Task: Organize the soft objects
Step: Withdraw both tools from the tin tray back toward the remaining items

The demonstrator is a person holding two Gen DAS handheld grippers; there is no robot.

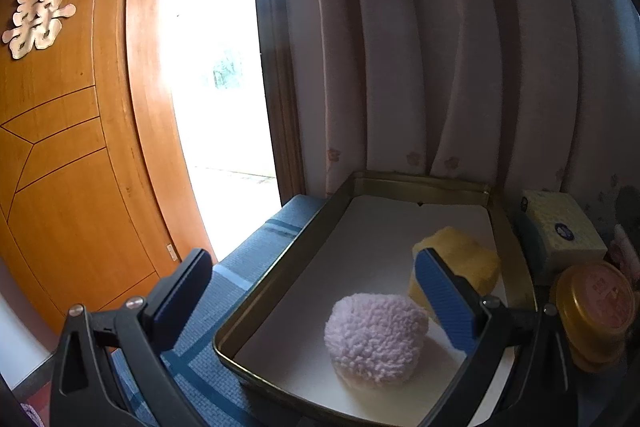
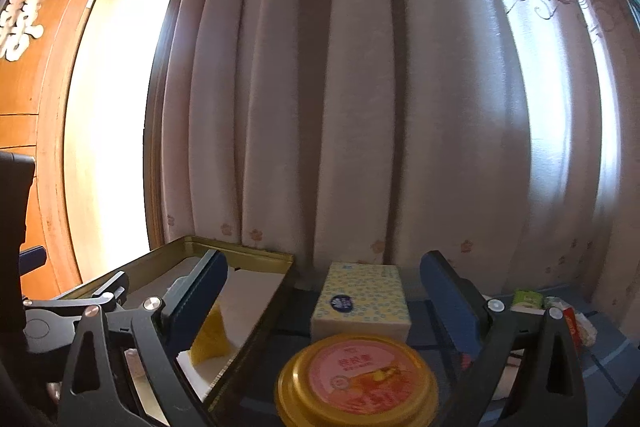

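Note:
A fluffy pink ball (image 1: pixel 375 337) and a fluffy yellow one (image 1: pixel 464 265) lie in the gold metal tray (image 1: pixel 288 251), which has a white liner. My left gripper (image 1: pixel 316 301) hangs open above the tray's near left part, its right finger (image 1: pixel 446 303) just in front of the yellow ball. Nothing is between its fingers. In the right wrist view my right gripper (image 2: pixel 326 303) stands open over the table to the right of the tray (image 2: pixel 256 255), holding nothing. The yellow ball (image 2: pixel 212 337) shows partly behind its left finger (image 2: pixel 196 303).
A tissue pack (image 2: pixel 362 301) and a round gold tub with a pink lid (image 2: pixel 358 379) sit right of the tray on the blue checked cloth (image 1: pixel 224 291). Small packets (image 2: pixel 560 311) lie at far right. A curtain (image 2: pixel 360 87) hangs behind; a wooden door (image 1: pixel 60 147) stands at left.

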